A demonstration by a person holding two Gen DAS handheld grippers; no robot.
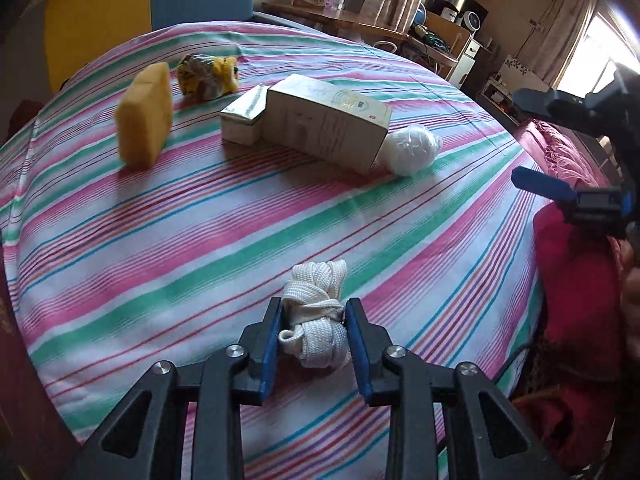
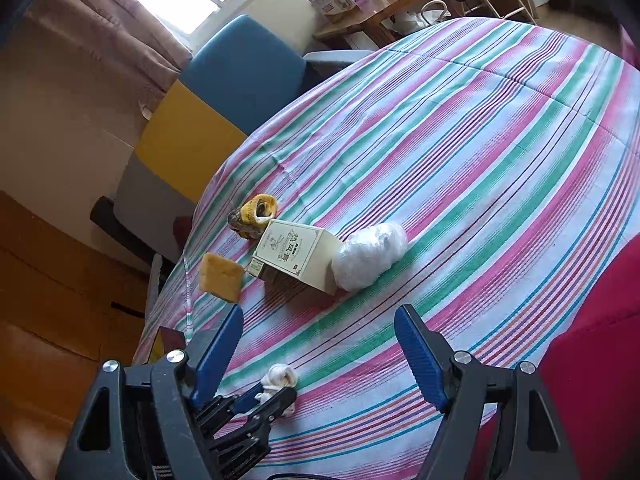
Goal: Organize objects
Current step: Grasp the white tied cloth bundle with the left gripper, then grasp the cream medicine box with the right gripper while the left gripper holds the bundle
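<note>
A white woven strap bundle (image 1: 316, 320) lies on the striped sheet (image 1: 180, 232) near its front edge, and my left gripper (image 1: 313, 318) is shut on it, a blue pad pressing each side. In the right wrist view the same bundle (image 2: 280, 376) pokes out of the left gripper (image 2: 276, 394). My right gripper (image 2: 320, 316) hovers open above the sheet with nothing between its fingers; it also shows at the right edge (image 1: 524, 142). Further back sit a yellow sponge (image 1: 146, 116), a yellow-grey crumpled cloth (image 1: 208, 74), a cream box (image 1: 328, 120), a small silver-white box (image 1: 244, 118) and a white wrapped ball (image 1: 412, 150).
The sponge (image 2: 220, 278), box (image 2: 296, 256) and ball (image 2: 368, 256) cluster near the sheet's left edge. A red blanket (image 1: 580, 280) borders the right side. A blue and yellow chair (image 2: 240, 80) and a wooden desk (image 1: 340, 16) stand beyond the far edge.
</note>
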